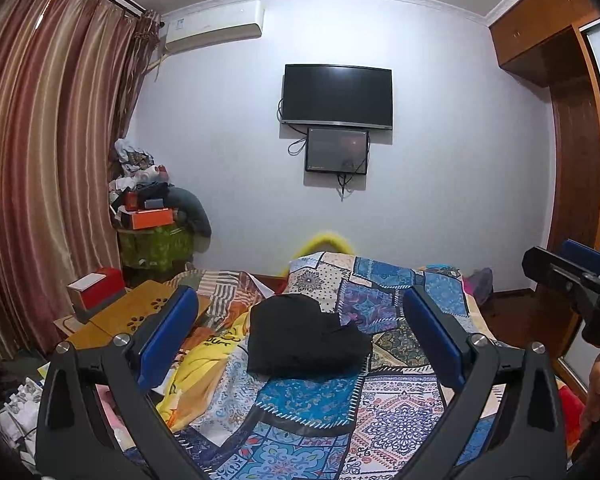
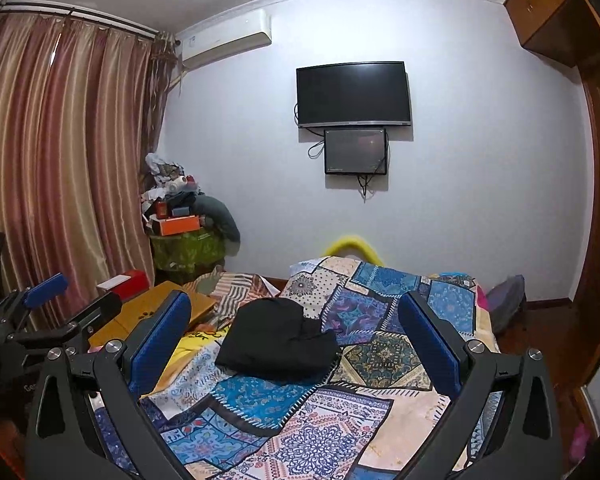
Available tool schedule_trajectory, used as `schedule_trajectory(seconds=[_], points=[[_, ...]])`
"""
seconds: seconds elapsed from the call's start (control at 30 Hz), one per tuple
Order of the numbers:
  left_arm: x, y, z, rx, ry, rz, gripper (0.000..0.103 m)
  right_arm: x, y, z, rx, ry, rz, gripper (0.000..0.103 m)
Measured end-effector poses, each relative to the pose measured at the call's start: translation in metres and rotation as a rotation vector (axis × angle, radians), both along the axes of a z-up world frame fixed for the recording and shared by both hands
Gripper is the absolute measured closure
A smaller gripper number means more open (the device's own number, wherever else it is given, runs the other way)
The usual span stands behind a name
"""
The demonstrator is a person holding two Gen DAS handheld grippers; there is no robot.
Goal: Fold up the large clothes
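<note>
A black garment (image 1: 304, 340) lies in a compact folded bundle on the patchwork bedspread (image 1: 380, 300), in the middle of the bed. It also shows in the right wrist view (image 2: 278, 340). My left gripper (image 1: 300, 336) is open and empty, held above the bed with the bundle seen between its blue pads (image 1: 168, 340). My right gripper (image 2: 296, 340) is open and empty too, at about the same height, and it shows at the right edge of the left wrist view (image 1: 572, 272). The left gripper shows at the left edge of the right wrist view (image 2: 48, 300).
A wooden lap desk (image 1: 120, 320) with a red and white box (image 1: 96, 292) sits left of the bed. A yellow printed cloth (image 1: 204, 364) lies beside the bundle. Cluttered boxes (image 1: 152, 208) stand by the curtain (image 1: 40, 160). A TV (image 1: 336, 96) hangs on the far wall; a wardrobe (image 1: 572, 120) stands right.
</note>
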State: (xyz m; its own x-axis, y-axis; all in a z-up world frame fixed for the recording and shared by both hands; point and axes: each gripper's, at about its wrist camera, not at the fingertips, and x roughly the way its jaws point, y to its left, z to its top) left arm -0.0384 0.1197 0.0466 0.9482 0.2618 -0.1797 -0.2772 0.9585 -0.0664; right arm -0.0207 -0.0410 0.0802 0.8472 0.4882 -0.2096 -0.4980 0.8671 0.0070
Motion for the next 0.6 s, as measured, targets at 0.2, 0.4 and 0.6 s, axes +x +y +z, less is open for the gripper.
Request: schedule_trajectory(seconds=[0.2, 0.4, 0.6], points=[[0.001, -0.004, 0.003, 0.004, -0.008, -0.008, 0.000, 0.001, -0.002, 0.002, 0.009, 0.012, -0.002, 0.000], [0.001, -0.009, 0.004, 0.009, -0.009, -0.014, 0.000, 0.000, -0.004, 0.002, 0.004, 0.011, -0.003, 0.000], [0.001, -0.016, 0.004, 0.020, -0.010, -0.017, 0.000, 0.001, -0.005, 0.004, 0.008, 0.018, -0.003, 0.000]])
